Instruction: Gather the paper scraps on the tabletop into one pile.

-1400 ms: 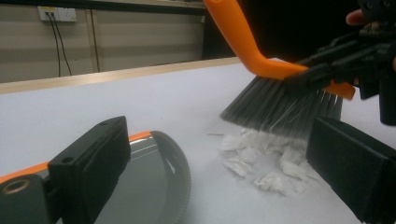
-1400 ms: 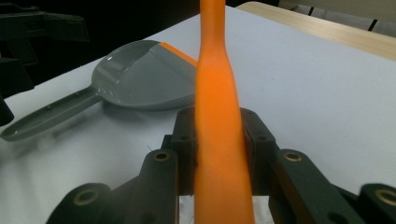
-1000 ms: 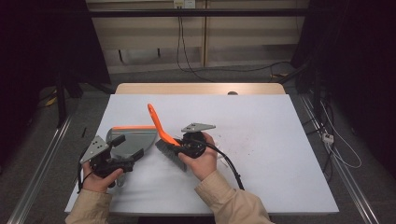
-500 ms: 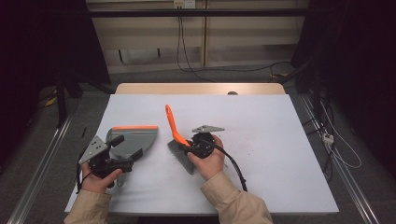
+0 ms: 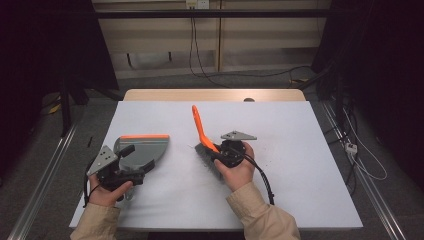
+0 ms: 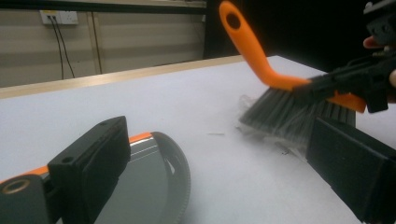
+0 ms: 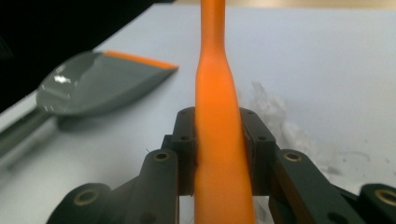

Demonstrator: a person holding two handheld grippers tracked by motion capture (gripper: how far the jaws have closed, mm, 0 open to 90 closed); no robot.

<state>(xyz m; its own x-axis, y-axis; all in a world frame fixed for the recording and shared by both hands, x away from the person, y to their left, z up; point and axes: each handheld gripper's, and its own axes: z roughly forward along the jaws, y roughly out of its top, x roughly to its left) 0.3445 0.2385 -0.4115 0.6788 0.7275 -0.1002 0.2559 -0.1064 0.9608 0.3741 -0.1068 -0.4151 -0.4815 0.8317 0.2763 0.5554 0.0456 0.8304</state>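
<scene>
A grey dustpan (image 5: 144,148) with an orange front lip lies flat on the white table (image 5: 300,130) at the left. My left gripper (image 5: 136,159) sits over its rear end, jaws wide apart and open. In the left gripper view the dustpan (image 6: 154,186) lies low beside the left jaw of my left gripper (image 6: 224,154). My right gripper (image 5: 216,154) is shut on the orange handle of a brush (image 5: 199,125), whose grey bristles (image 5: 204,150) rest on the table right of the pan. In the right gripper view the brush handle (image 7: 217,93) is clamped between the jaws of my right gripper (image 7: 218,135).
A small heap of pale fluff (image 7: 275,121) lies at the bristles, also seen as fluff (image 6: 250,105) in the left gripper view. Dark specks (image 5: 272,161) dot the table right of the right hand. A wooden strip (image 5: 215,95) borders the far edge.
My right gripper has carried the brush to the right, away from the dustpan. The left gripper and the dustpan have stayed put.
</scene>
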